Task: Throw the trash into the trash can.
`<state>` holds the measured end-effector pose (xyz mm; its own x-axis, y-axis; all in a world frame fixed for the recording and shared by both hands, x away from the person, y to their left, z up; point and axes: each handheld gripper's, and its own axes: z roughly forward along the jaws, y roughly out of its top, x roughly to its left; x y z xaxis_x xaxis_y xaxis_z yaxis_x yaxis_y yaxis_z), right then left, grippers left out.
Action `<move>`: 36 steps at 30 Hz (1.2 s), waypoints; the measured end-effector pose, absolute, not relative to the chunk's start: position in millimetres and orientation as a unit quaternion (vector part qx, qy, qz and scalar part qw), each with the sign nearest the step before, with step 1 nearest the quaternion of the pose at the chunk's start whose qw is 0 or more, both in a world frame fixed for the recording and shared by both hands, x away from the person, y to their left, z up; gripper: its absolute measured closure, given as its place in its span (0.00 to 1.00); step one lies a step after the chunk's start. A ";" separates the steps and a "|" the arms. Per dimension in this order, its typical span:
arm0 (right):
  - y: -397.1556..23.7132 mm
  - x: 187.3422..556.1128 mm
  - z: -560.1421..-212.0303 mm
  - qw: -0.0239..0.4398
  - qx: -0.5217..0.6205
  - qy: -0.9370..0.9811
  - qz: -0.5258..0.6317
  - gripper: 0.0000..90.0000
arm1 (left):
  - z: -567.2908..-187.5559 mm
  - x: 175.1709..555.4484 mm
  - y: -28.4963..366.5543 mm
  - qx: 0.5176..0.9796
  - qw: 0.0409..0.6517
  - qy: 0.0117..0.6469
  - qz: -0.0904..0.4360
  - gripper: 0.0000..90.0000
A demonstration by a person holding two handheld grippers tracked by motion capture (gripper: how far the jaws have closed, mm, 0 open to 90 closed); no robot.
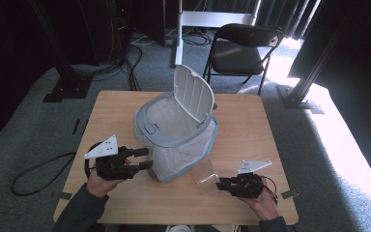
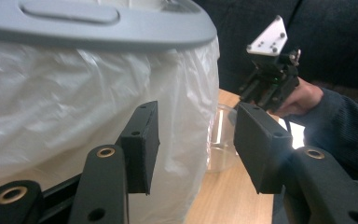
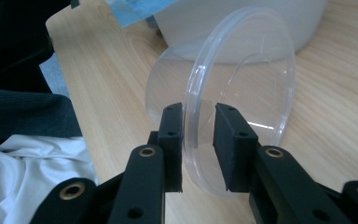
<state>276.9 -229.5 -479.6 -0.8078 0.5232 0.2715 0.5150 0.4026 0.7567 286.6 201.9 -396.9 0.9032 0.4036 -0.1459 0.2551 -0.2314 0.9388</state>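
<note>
Clear plastic cup (image 3: 242,93); black tongs (image 3: 199,135); grey-rimmed bin (image 1: 174,130), white liner, blue edge; light wood table (image 1: 241,125).

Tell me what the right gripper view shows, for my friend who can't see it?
Two black jaws of the right gripper close around the rim of a clear plastic cup lying on its side on a wooden table. A white bin stands behind it.

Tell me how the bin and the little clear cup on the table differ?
The bin is big, grey and white, and stands upright with its lid swung open; the clear cup is small, see-through and lies on its side. The bin is lined with a white plastic bag; the cup looks empty. The right gripper has its fingers around the cup's rim, while the left gripper is open beside the bin, gripping nothing. Both sit on the wooden table.
</note>
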 end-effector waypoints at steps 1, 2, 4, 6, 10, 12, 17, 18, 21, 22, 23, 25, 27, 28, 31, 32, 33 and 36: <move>-226.4 278.8 -479.1 0.005 0.305 0.840 0.449 0.82 | -398.8 286.6 200.3 0.784 0.581 0.211 0.061 0.56; -223.7 280.7 -478.6 0.006 0.299 0.842 0.450 0.83 | -400.8 286.3 198.0 0.787 0.577 0.209 0.058 0.56; -221.3 282.4 -477.9 0.004 0.294 0.843 0.450 0.84 | -404.7 285.8 191.9 0.795 0.568 0.204 0.054 0.56; -217.6 287.3 -475.6 0.000 0.275 0.848 0.454 0.91 | -407.1 285.5 186.6 0.801 0.563 0.199 0.049 0.56; -217.1 291.1 -475.0 -0.005 0.258 0.853 0.454 0.92 | -411.9 285.4 175.0 0.810 0.554 0.188 0.039 0.56; -216.0 290.9 -474.5 -0.002 0.238 0.861 0.449 0.92 | -415.2 285.2 169.0 0.817 0.546 0.183 0.035 0.56; -216.0 284.4 -471.7 0.001 0.201 0.877 0.437 0.92 | -423.6 283.5 154.8 0.830 0.532 0.168 0.015 0.57; -216.3 281.9 -471.2 0.002 0.196 0.880 0.434 0.92 | -424.4 283.1 152.4 0.832 0.529 0.164 0.013 0.57; -217.5 277.2 -470.5 0.001 0.185 0.884 0.429 0.92 | -425.7 282.4 147.6 0.834 0.528 0.159 0.007 0.57; -218.4 275.3 -470.0 -0.002 0.179 0.886 0.427 0.92 | -427.0 281.6 141.8 0.839 0.523 0.151 0.005 0.57; -219.0 272.2 -469.4 -0.007 0.167 0.889 0.427 0.92 | -428.1 281.5 138.0 0.841 0.521 0.147 0.004 0.57; -218.7 270.9 -469.4 -0.009 0.156 0.891 0.426 0.92 | -431.2 280.8 129.6 0.845 0.517 0.136 -0.006 0.58; -218.4 270.4 -469.5 -0.009 0.151 0.893 0.424 0.92 | -433.9 277.8 121.6 0.851 0.511 0.119 -0.013 0.59; -218.8 269.7 -469.7 -0.009 0.149 0.894 0.423 0.92 | -434.7 276.5 119.0 0.853 0.509 0.115 -0.013 0.60; -221.1 269.2 -470.9 -0.009 0.145 0.894 0.425 0.91 | -437.4 274.8 108.9 0.862 0.495 0.106 -0.007 0.60; -222.0 269.7 -471.1 -0.008 0.146 0.892 0.427 0.91 | -438.0 275.5 106.4 0.864 0.492 0.104 -0.003 0.60; -222.3 269.8 -471.2 -0.007 0.150 0.892 0.427 0.88 | -439.1 277.2 104.1 0.865 0.491 0.104 -0.001 0.60; -222.4 270.3 -473.3 -0.001 0.156 0.894 0.419 0.80 | -440.9 280.6 101.2 0.868 0.485 0.107 0.005 0.60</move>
